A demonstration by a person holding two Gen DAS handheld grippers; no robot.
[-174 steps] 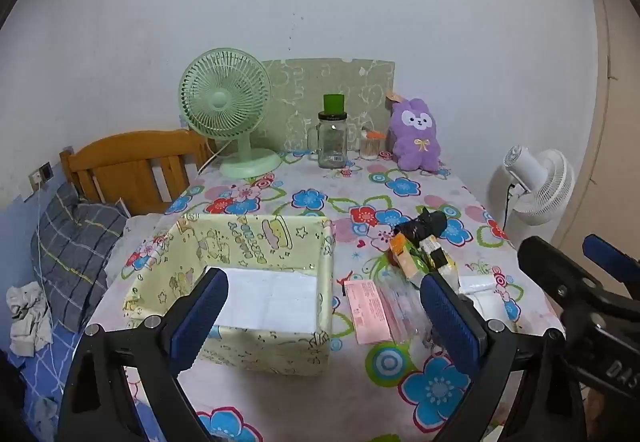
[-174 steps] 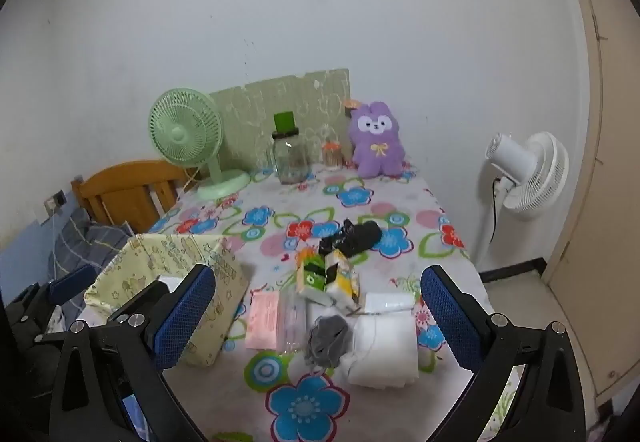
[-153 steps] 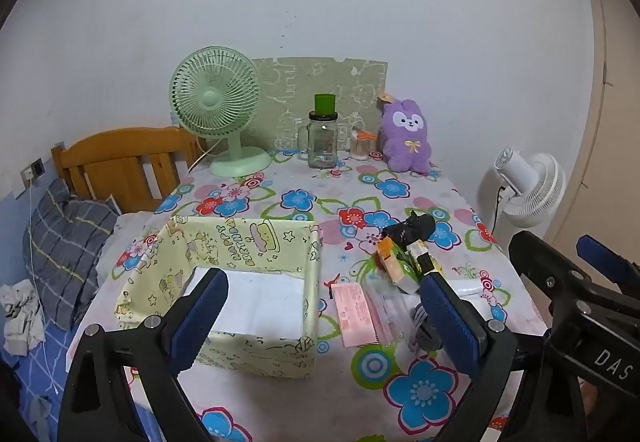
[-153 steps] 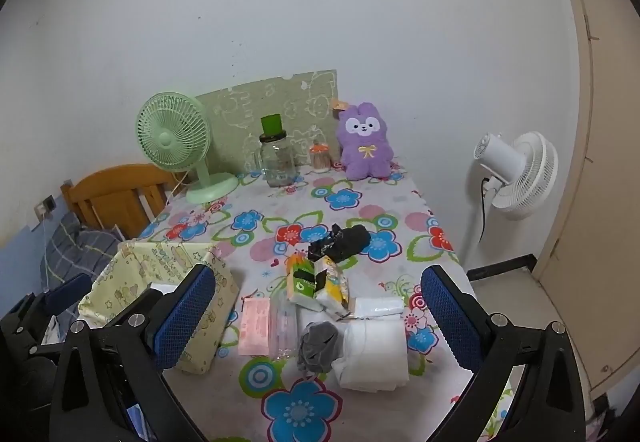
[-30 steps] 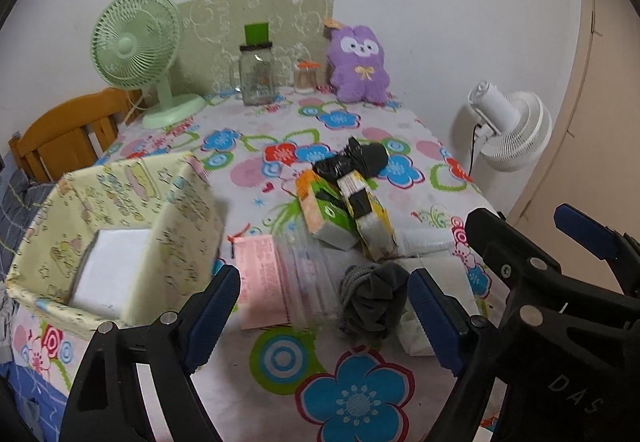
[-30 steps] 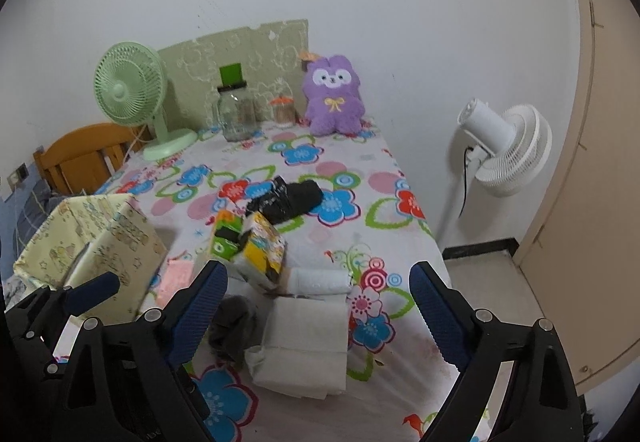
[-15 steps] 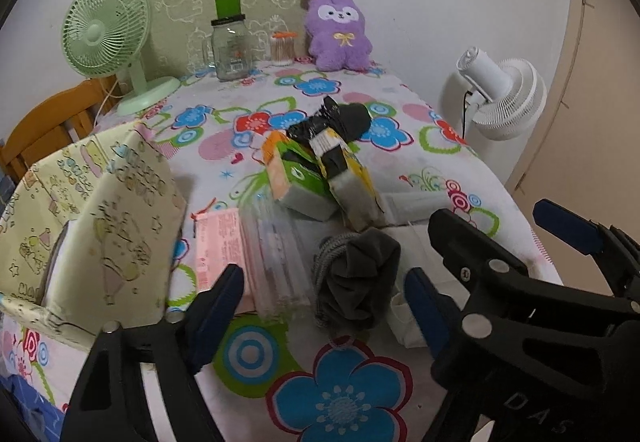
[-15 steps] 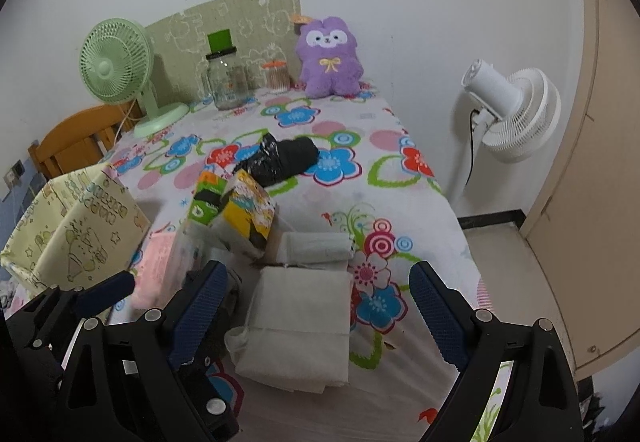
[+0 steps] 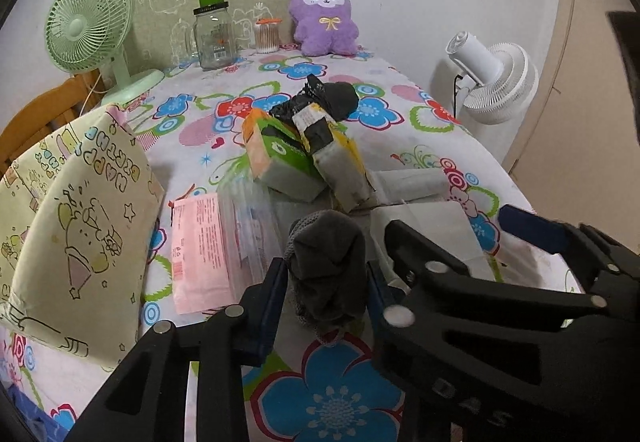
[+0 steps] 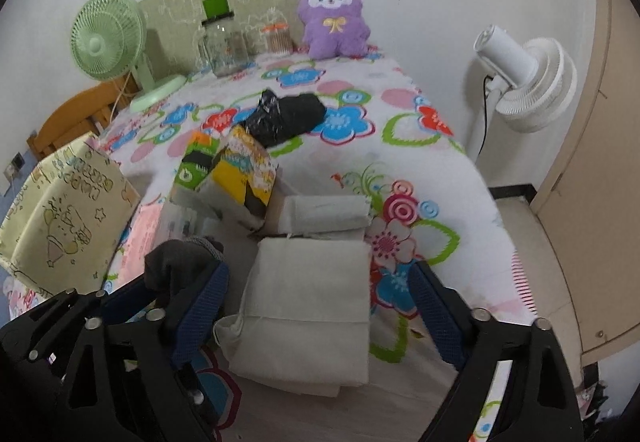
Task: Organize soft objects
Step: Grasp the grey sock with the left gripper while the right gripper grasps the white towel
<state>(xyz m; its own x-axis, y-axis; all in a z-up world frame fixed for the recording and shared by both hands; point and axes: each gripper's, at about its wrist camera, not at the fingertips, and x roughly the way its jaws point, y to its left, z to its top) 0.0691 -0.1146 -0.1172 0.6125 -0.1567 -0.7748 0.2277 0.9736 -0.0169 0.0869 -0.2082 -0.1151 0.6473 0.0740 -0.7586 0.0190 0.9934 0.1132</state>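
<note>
Flowered cloth [image 9: 340, 394] covers the table, where a grey sock bundle [image 9: 326, 270] is seen between the blue pads of the left gripper [image 9: 326, 282], whose jaws are closing and already touch both its sides. Just beside it, a folded white cloth [image 10: 308, 306] lies between the wide, closing jaws of the right gripper [image 10: 320, 306], untouched by either finger.

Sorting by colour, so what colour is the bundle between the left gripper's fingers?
Dark grey sock bundle, clearest in the left wrist view.
</note>
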